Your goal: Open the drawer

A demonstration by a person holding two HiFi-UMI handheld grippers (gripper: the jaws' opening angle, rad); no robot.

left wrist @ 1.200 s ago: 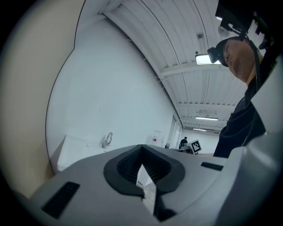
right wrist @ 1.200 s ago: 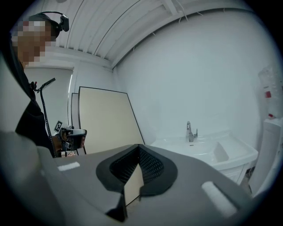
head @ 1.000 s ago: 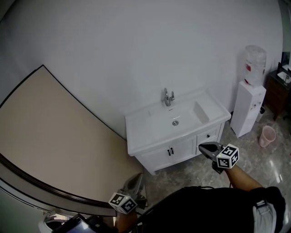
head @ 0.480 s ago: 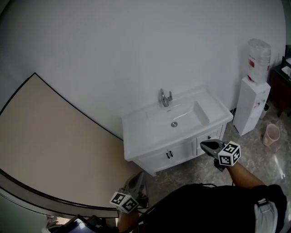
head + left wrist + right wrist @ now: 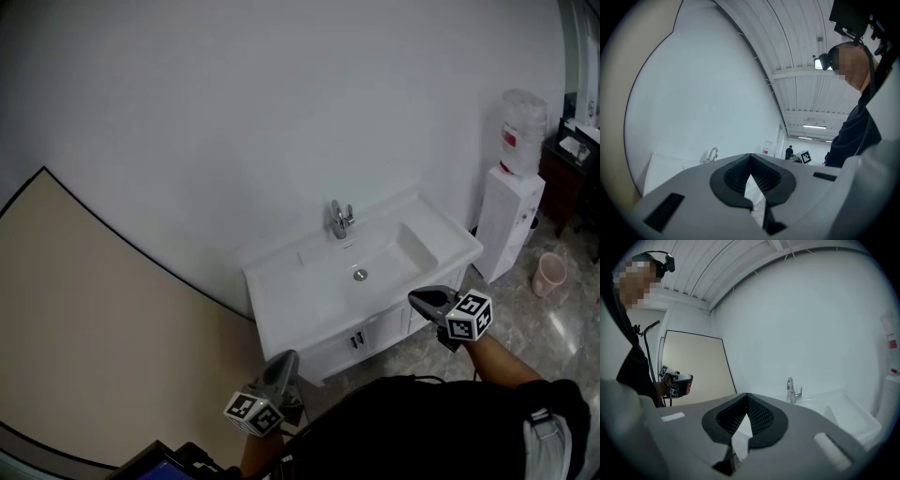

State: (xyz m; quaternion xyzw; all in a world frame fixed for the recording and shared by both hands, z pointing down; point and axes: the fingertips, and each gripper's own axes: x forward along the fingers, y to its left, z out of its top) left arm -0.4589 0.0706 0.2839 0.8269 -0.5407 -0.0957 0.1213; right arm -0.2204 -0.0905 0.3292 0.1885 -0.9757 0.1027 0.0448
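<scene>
Two white doors (image 5: 373, 332) close the front of the vanity (image 5: 281, 302), each with a dark handle, and both are shut. The drawer (image 5: 452, 283) sits right of them under the counter's right end. The right gripper (image 5: 419, 300) covers most of its front in the head view, so how far out it stands cannot be told. A basin (image 5: 398, 246) is sunk in the counter with a round drain at its middle and a chrome tap (image 5: 339, 220) behind it at the wall. Right of the vanity stands a white dispenser (image 5: 506, 225) with a bottle (image 5: 522, 120) on top. A pink bin (image 5: 548, 274) stands on the floor just beside it.

The right forearm reaches in from lower right. Its gripper is held about level, tip toward the vanity's right front, jaws together with nothing between them. The left gripper (image 5: 284, 362) is low at the person's side, off the vanity's left corner. It points toward the vanity, jaws likewise closed and empty. Neither touches the vanity.
</scene>
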